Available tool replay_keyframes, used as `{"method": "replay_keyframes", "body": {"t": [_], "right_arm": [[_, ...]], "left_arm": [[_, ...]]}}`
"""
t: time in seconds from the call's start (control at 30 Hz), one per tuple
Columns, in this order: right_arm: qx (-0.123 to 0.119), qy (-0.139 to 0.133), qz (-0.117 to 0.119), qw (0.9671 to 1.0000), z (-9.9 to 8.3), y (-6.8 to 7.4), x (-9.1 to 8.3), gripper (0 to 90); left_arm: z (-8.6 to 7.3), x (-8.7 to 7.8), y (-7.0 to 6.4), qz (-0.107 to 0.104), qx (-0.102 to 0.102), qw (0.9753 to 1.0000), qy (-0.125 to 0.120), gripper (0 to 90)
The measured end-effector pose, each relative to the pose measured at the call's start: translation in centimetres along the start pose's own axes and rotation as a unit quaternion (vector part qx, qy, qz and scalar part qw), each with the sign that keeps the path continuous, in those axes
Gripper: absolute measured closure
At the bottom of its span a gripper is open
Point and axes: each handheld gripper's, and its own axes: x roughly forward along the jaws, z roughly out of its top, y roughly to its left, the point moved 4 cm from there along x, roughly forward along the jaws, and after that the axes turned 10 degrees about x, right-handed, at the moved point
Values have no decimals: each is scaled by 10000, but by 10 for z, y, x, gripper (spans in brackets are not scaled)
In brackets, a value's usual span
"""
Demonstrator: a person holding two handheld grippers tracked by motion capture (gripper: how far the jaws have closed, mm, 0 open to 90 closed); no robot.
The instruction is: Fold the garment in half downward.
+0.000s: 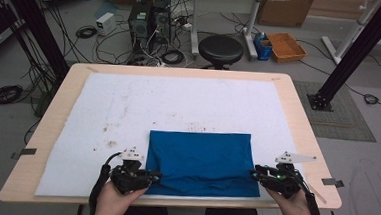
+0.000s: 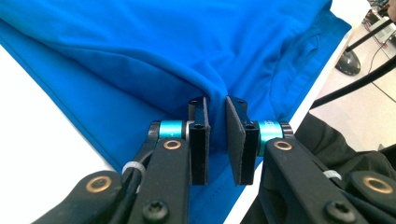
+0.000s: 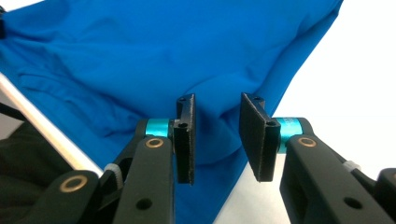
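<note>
A blue cloth (image 1: 200,158) lies folded into a rectangle on the white sheet (image 1: 179,102), near the table's front edge. My left gripper (image 1: 155,176) sits at the cloth's lower left corner. Its jaws stand narrowly apart, and a ridge of blue cloth (image 2: 163,46) runs up to the gap in the left gripper (image 2: 216,105). My right gripper (image 1: 255,174) is at the cloth's right edge, near the lower corner. Here the right gripper (image 3: 217,100) is open wider, with a low hump of blue cloth (image 3: 163,51) lying between and under its jaws.
The wooden table (image 1: 298,114) is bare along its rim around the sheet. Behind it stand a black stool (image 1: 220,49), computer towers (image 1: 149,17), an orange box (image 1: 286,46) and floor cables. Black frame posts (image 1: 354,52) rise at both sides.
</note>
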Motion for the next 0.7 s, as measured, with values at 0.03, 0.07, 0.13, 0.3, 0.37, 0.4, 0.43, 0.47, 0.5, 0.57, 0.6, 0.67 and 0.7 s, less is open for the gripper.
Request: {"method": "replay_keyframes", "body": {"t": [0.03,0.07,0.13,0.3,0.37,0.4,0.43,0.47,0.5,0.57,0.6,0.67,0.7], "right_arm": [[65,-10,12,10000,-3,-1,0,662],[97,5,36,9999,-6,0,-1,662],[3,-14,18,10000,-12,4,-4,668],[-884,77,275,9957,-22,36,0,717],[-1118,152,321,9931,-22,46,8,715],[-1161,172,317,9926,-20,49,13,711],[-1172,213,388,9921,-18,51,18,709],[-1205,241,420,9915,-16,52,23,702],[-1238,265,420,9911,-14,54,28,698],[-1353,419,434,9890,-12,58,37,709],[-1422,497,385,9878,-12,60,42,754],[-1499,650,379,9858,-13,60,47,819],[-1498,639,372,9860,-13,60,47,833]], "left_arm": [[-1,0,0,-5,-2,10000,2,783],[-1,0,0,-9,5,10000,2,779],[-3,0,-1,-13,-18,10000,-21,771],[-4,0,-4,-37,-31,10000,-49,747],[-3,0,-4,-46,-22,10000,-50,742],[-3,1,-4,-41,-10,10000,-57,742],[-2,1,-3,-37,-9,10000,-40,741],[-2,2,-2,-32,-4,10000,-31,742],[-2,2,-1,-30,-20,10000,-29,742],[-1,4,1,-45,-57,10000,-50,742],[-1,4,2,-64,-38,10000,-44,742],[-1,4,2,-89,-74,9999,-61,748],[-1,3,2,-119,-72,9999,-64,761]]}}
